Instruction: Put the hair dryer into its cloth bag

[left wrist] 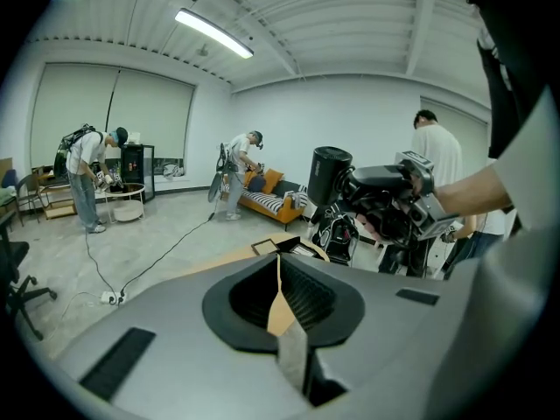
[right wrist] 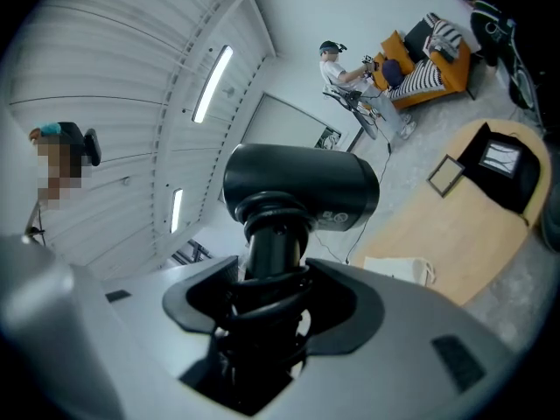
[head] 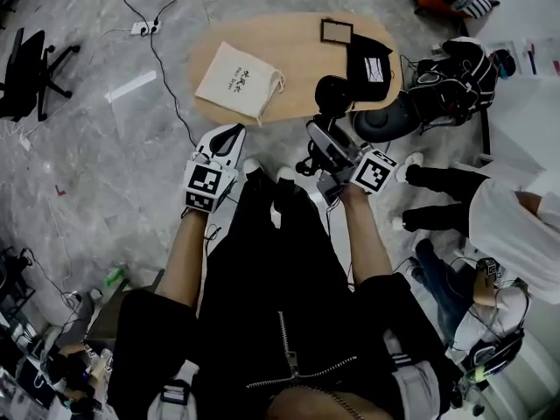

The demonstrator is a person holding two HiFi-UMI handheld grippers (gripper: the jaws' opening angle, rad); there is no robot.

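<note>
Hair dryer (right wrist: 297,186), black, stands upright in the right gripper (right wrist: 273,300), whose jaws clamp its handle with the cord wound round it; it hangs in the air just off the near edge of the oval wooden table (head: 302,55); the cloth bag (head: 236,81) lies flat on the table's left part, well apart; the left gripper (left wrist: 282,304) hovers near that edge, jaws closed together.

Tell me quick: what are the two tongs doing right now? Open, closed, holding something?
Left tongs: closed, holding nothing.
Right tongs: closed on the handle of the black hair dryer.
</note>
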